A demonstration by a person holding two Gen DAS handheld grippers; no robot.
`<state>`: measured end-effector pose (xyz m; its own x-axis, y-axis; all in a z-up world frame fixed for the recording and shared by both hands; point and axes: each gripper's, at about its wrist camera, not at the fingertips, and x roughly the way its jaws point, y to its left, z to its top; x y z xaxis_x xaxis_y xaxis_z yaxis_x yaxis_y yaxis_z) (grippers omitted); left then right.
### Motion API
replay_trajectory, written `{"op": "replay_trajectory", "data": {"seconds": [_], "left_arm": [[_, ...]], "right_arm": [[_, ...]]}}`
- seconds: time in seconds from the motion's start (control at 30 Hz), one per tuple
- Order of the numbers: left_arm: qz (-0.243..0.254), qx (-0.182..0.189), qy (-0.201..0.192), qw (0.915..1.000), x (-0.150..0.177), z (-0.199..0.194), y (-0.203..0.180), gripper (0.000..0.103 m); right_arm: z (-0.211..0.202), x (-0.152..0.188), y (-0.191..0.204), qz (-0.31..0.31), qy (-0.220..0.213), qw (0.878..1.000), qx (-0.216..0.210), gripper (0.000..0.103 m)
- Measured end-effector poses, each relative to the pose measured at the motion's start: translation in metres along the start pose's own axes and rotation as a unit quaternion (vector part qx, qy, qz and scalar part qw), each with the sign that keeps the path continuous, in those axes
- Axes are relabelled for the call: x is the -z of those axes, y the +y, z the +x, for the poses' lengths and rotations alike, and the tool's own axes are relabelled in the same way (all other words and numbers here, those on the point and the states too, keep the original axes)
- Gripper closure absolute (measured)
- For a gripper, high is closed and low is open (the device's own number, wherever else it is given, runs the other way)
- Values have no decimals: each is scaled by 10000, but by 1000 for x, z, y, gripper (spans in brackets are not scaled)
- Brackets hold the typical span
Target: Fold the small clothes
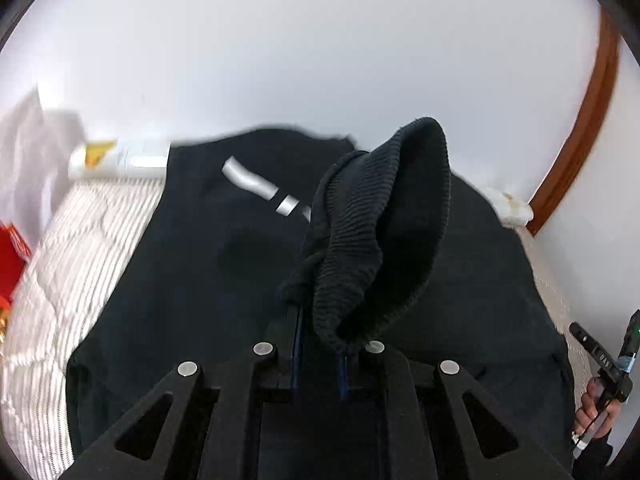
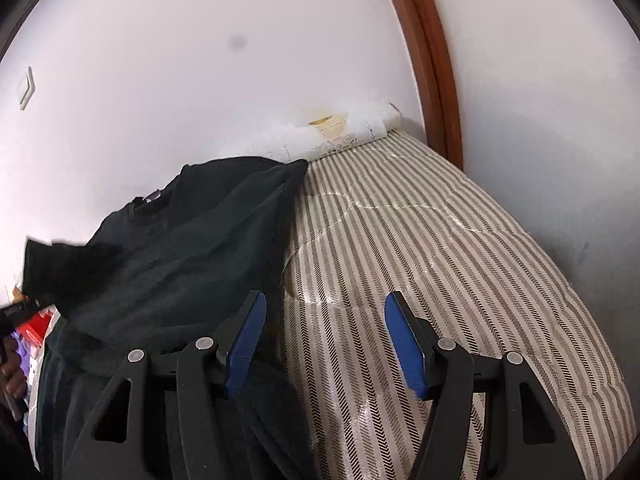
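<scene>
The left gripper (image 1: 320,344) has its jaws clamped on the ribbed cuff (image 1: 376,232) of a black sweatshirt (image 1: 180,280), lifting it above the garment spread on the striped bed (image 2: 440,260). The right gripper (image 2: 324,340) hangs over the sweatshirt's edge, jaws spread apart, holding nothing.

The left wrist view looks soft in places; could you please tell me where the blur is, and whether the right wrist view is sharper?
Left wrist view: motion blur smears the striped bedcover and red item at left; the ribbed cuff stays crisp. Right wrist view: bedcover stripes sharp, only the far-left edge blurred.
</scene>
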<state>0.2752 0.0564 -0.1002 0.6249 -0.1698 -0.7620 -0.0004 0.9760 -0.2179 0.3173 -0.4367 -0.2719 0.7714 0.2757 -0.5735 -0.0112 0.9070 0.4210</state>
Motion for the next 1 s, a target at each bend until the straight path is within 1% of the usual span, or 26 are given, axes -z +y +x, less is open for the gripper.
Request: {"op": "replay_trajectory", "data": {"seconds": [0.07,0.13,0.17,0.2,0.23,0.27,0.3,0.37,0.43,0.53,0.57,0.63,0.7,0.8,0.87,0.9,0.93,0.97,1.0], "left_arm": [[-168,195,263,9993,8,14,13,87],[-341,298,472,9979,17,24,23,87],[-361,291,499,9977,21,26,25,84],[-361,164,487,9980,24,26,28,75],[-360,70,429,9984,30,23,31,70],[-405,38,341,9986,33,19,36,62],[-492,89,265,9984,35,14,42,55],[-613,175,153,9978,33,9,54,48],[-664,112,64,9977,28,8,64,47],[-742,76,93,9972,21,14,75,46],[-799,145,92,9967,19,16,81,44],[-852,229,65,9961,16,21,82,43],[-757,153,39,9970,13,27,81,42],[-572,-107,49,9983,9,35,75,43],[-341,-317,9,9989,6,42,63,44],[-169,-396,-33,9991,6,44,57,55],[20,-319,-82,9995,6,44,51,65],[131,-329,-108,9993,6,43,47,72],[241,-450,-183,9985,7,42,43,77]], "right_arm": [[-2,0,2,-30,-29,10000,36,42],[-4,-1,8,-159,-91,9997,145,42],[-7,0,12,-267,-165,9993,209,42],[-13,0,19,-410,-296,9982,311,42],[-19,0,23,-492,-401,9973,362,42],[-23,-1,26,-532,-457,9968,383,42],[-27,-3,33,-590,-480,9963,405,42],[-29,-9,46,-728,-374,9960,356,42],[-29,-16,71,-1020,-231,9940,305,42],[-23,-22,110,-1441,-138,9892,225,40],[-19,-23,121,-1521,-93,9881,203,39],[-10,-23,137,-1568,-23,9875,147,39],[6,-22,149,-1455,81,9893,1,39],[26,-15,155,-1208,254,9922,-178,39],[38,-8,155,-1137,394,9926,-191,39],[45,-3,155,-1149,466,9921,-176,39],[48,0,155,-1162,484,9919,-151,39],[51,3,154,-1161,493,9920,-85,39],[53,6,151,-1127,498,9924,-2,39]]}}
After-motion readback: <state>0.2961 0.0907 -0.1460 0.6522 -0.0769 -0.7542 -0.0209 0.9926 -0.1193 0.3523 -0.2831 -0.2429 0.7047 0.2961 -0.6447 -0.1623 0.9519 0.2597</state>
